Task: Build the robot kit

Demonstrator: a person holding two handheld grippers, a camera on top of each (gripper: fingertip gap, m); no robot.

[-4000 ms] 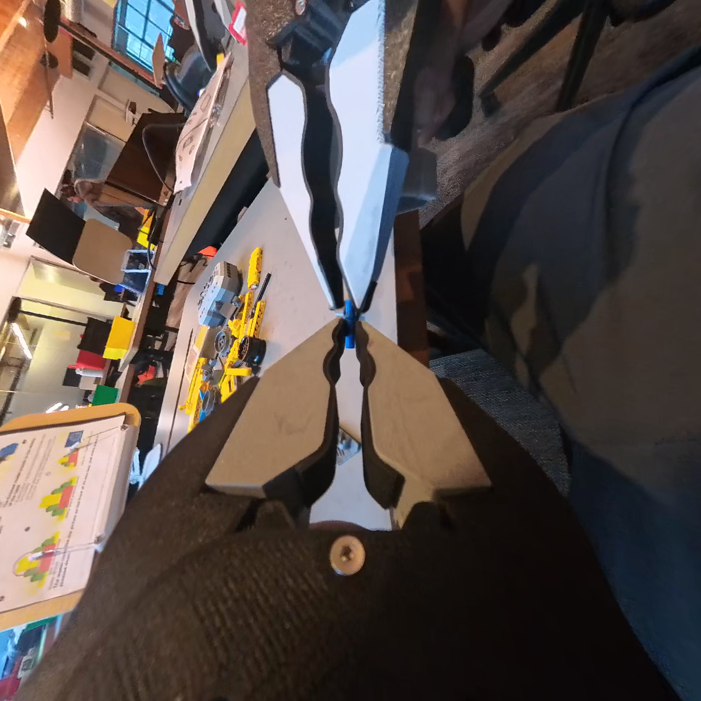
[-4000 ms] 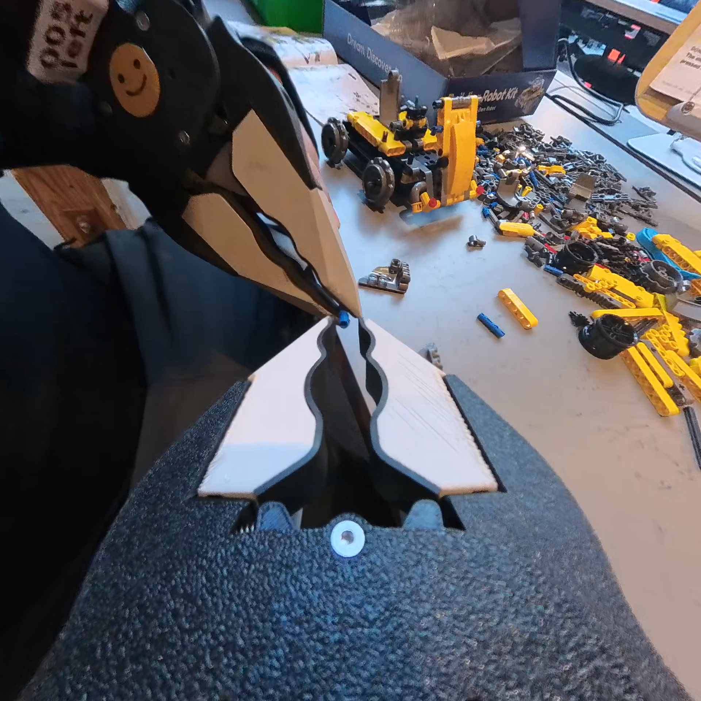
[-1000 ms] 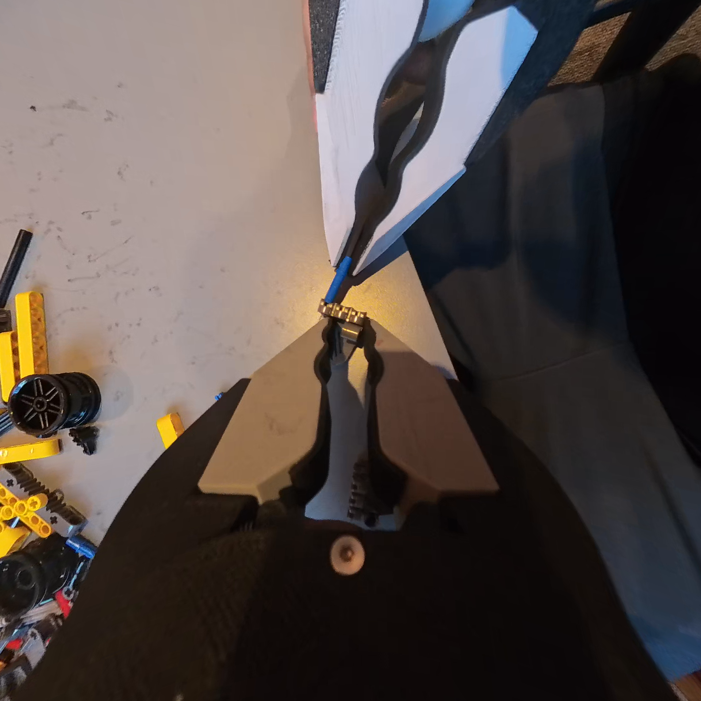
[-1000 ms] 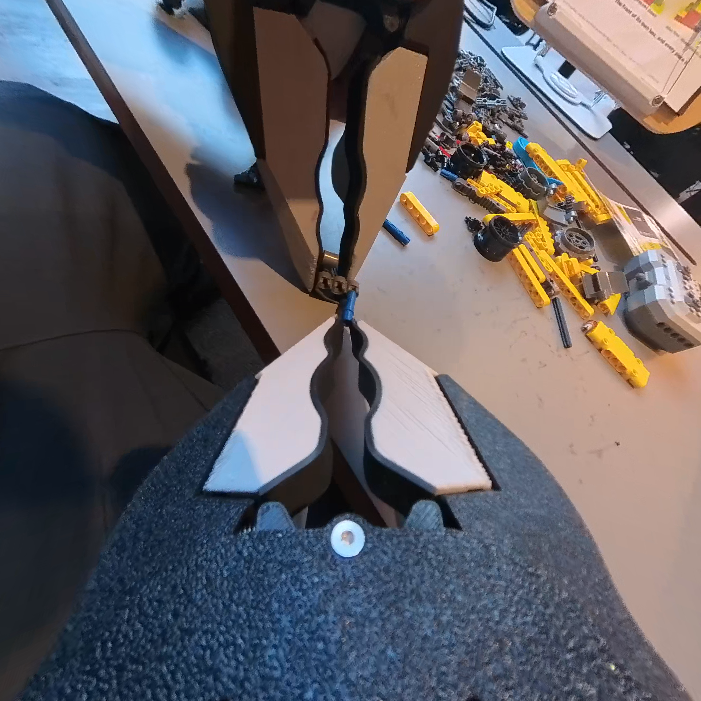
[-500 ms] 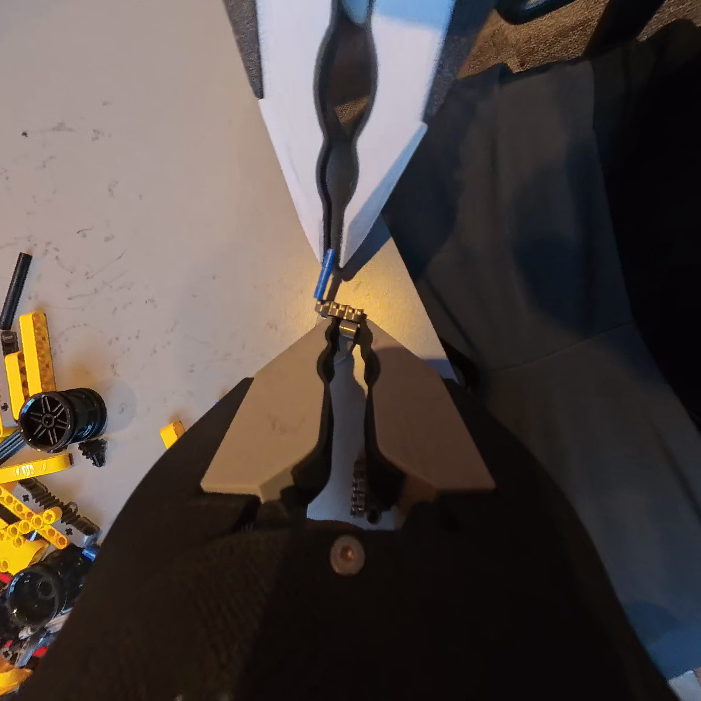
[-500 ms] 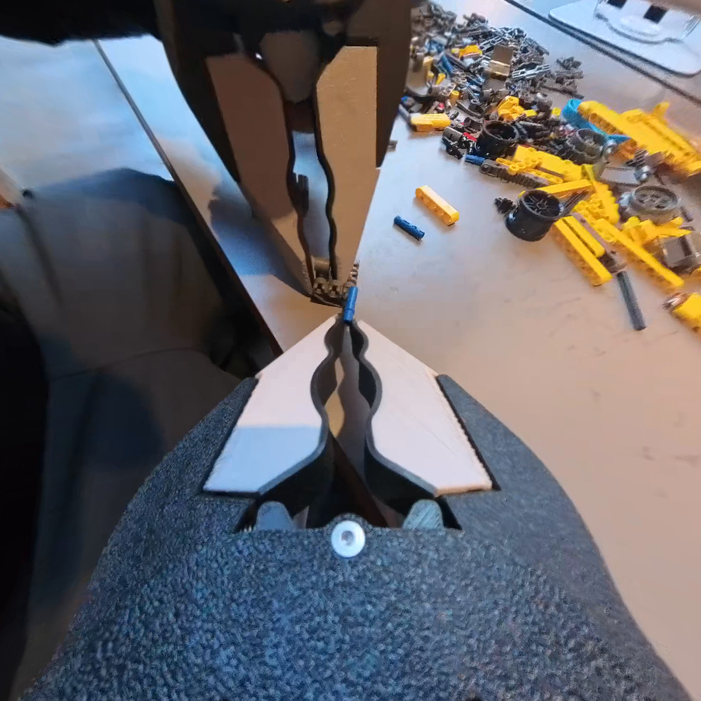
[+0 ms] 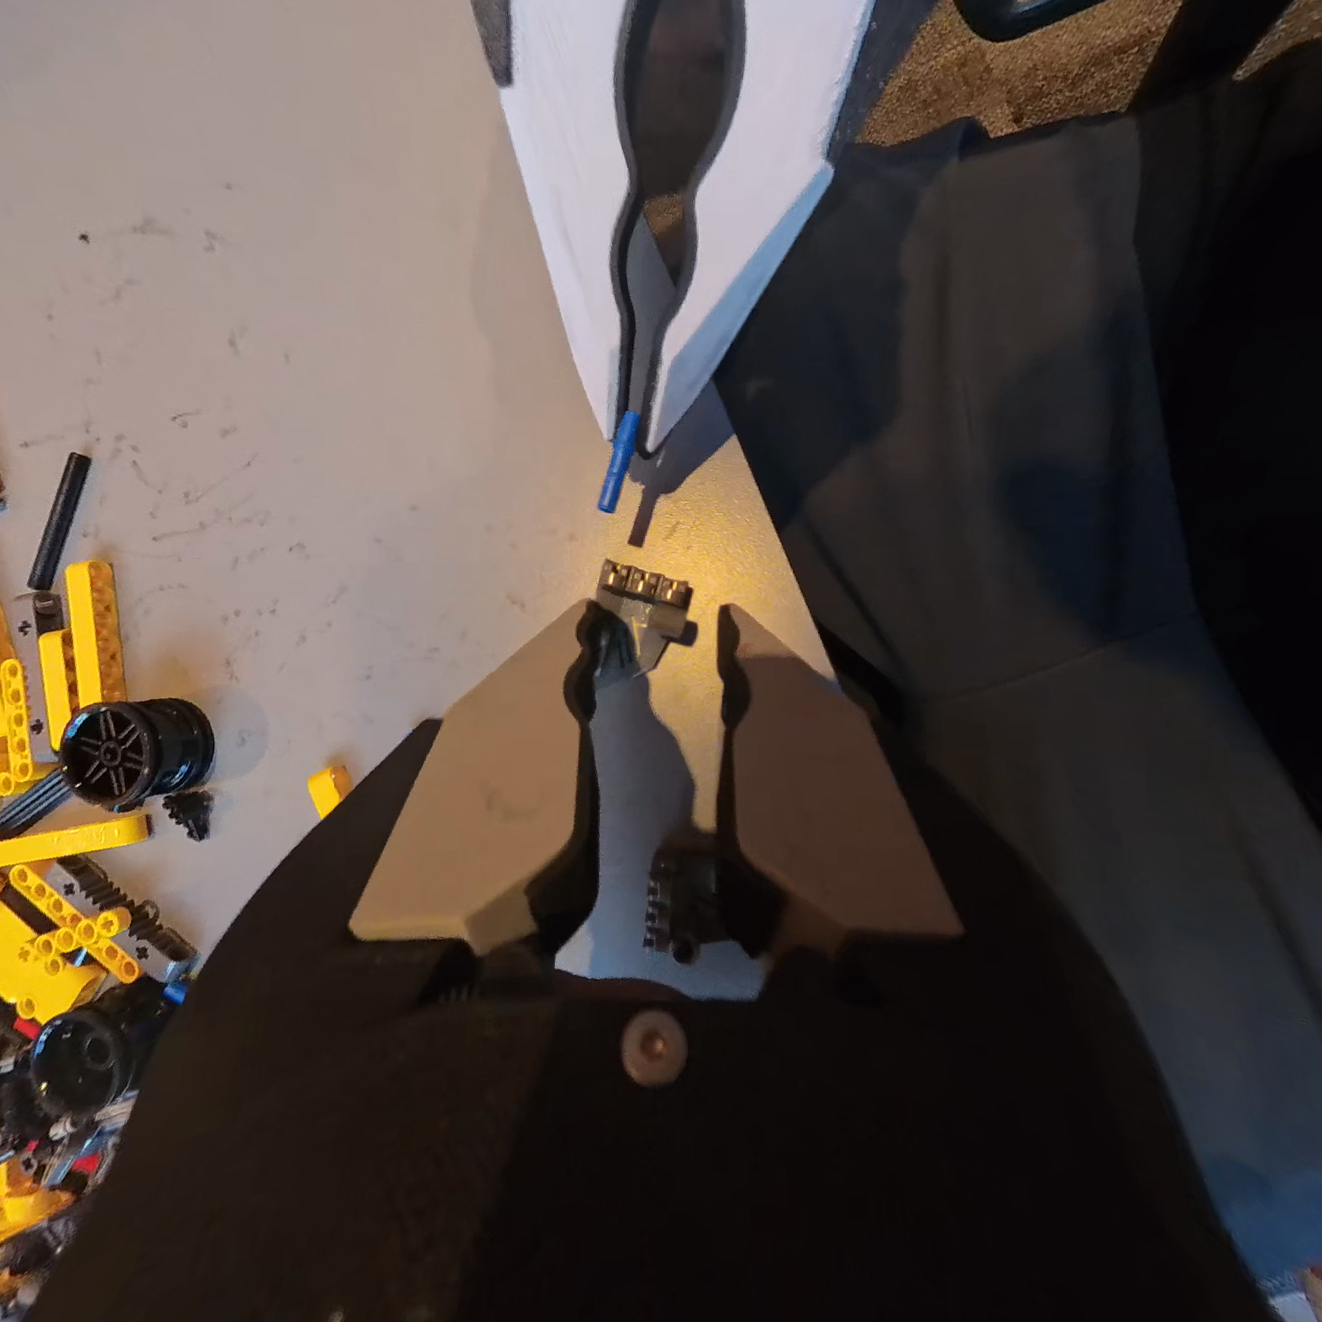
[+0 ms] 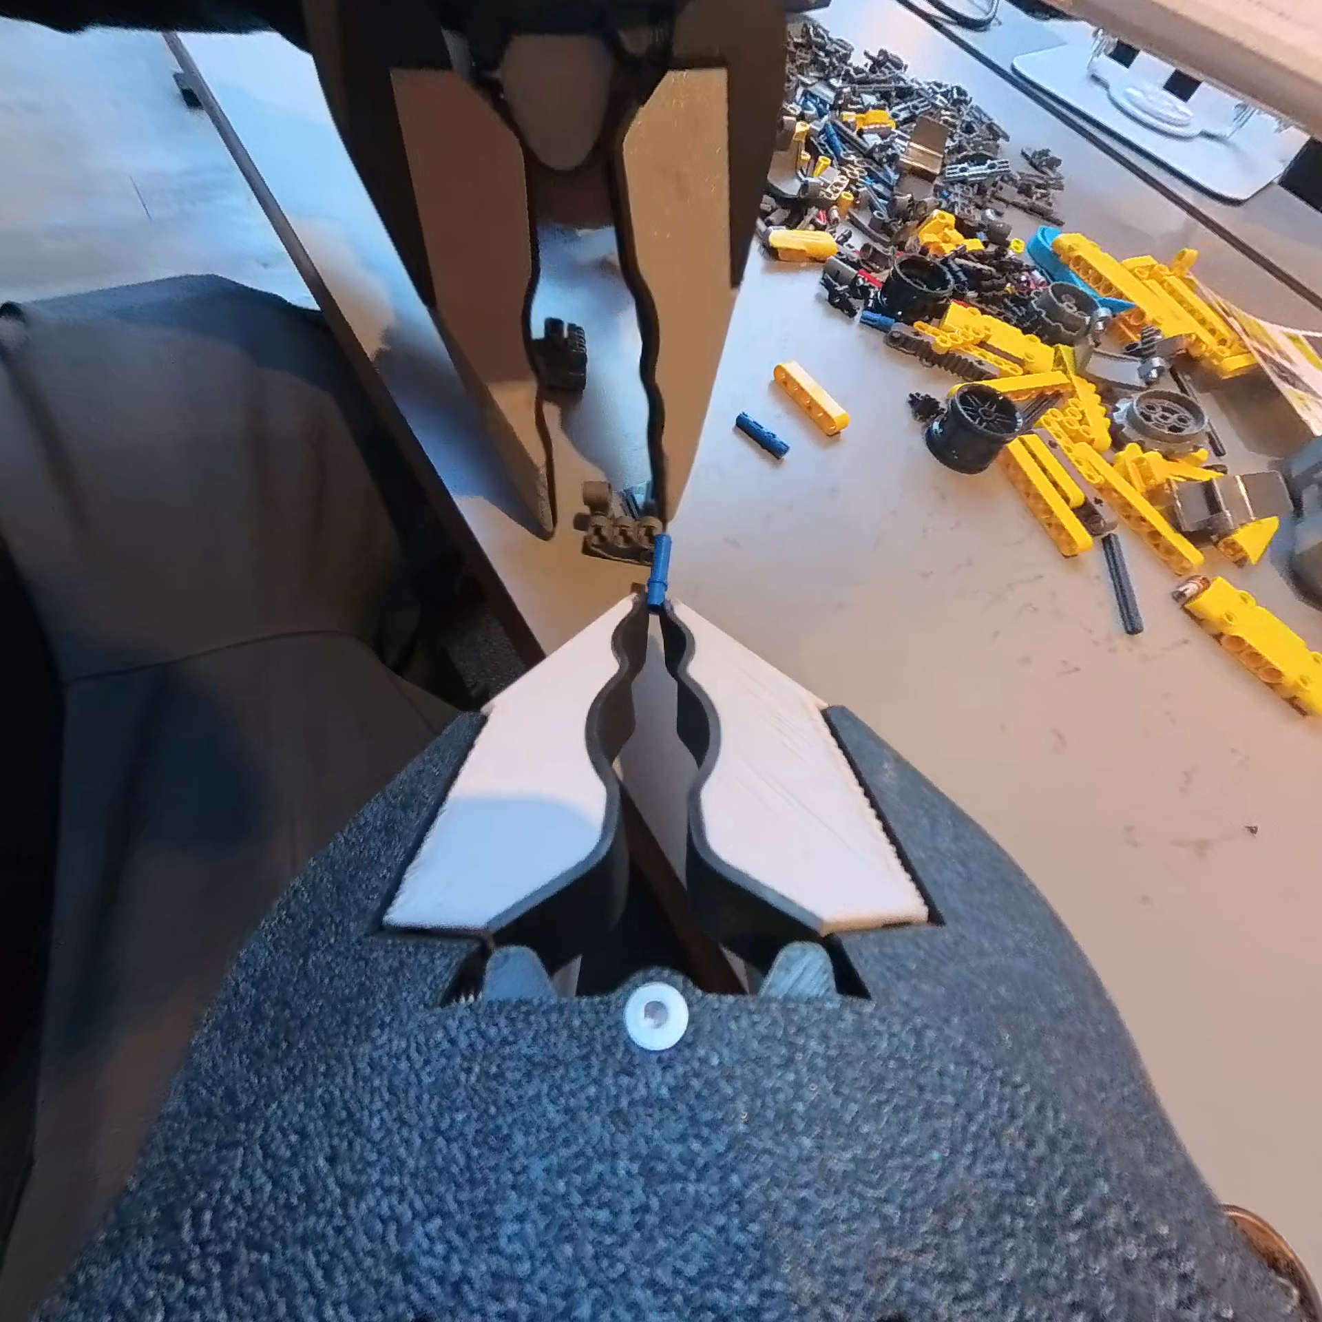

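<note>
My left gripper (image 7: pixel 654 615) is open just above the table near its edge. A small dark grey studded connector piece (image 7: pixel 644 597) sits between its tips and leans on one finger; whether it rests on the table I cannot tell. My right gripper (image 8: pixel 649 604) is shut on a short blue pin (image 8: pixel 658 569), which points at the connector (image 8: pixel 619 529) and stops just short of it. In the left wrist view the right gripper (image 7: pixel 637 443) comes down from the top with the pin (image 7: pixel 617 461). The left gripper (image 8: pixel 604 515) hangs open at the top of the right wrist view.
A second dark grey piece (image 8: pixel 561 350) lies on the beige table (image 8: pixel 894 715). A loose blue pin (image 8: pixel 762 434), a short yellow beam (image 8: pixel 812 397), a black wheel (image 8: pixel 973 422) and a heap of yellow and black parts (image 8: pixel 1073 343) lie farther out. A person's dark clothing (image 7: pixel 1037 572) borders the table edge. My right fingertips sit around 4 cm from my left ones. The black wheel (image 8: pixel 973 422) is about equally far from each gripper, around 15 cm. It is also in sight in the left wrist view (image 7: pixel 139 731).
The left gripper has opened off the grey connector. The right gripper has drawn the blue pin back a little, so a small gap shows between pin and connector.
</note>
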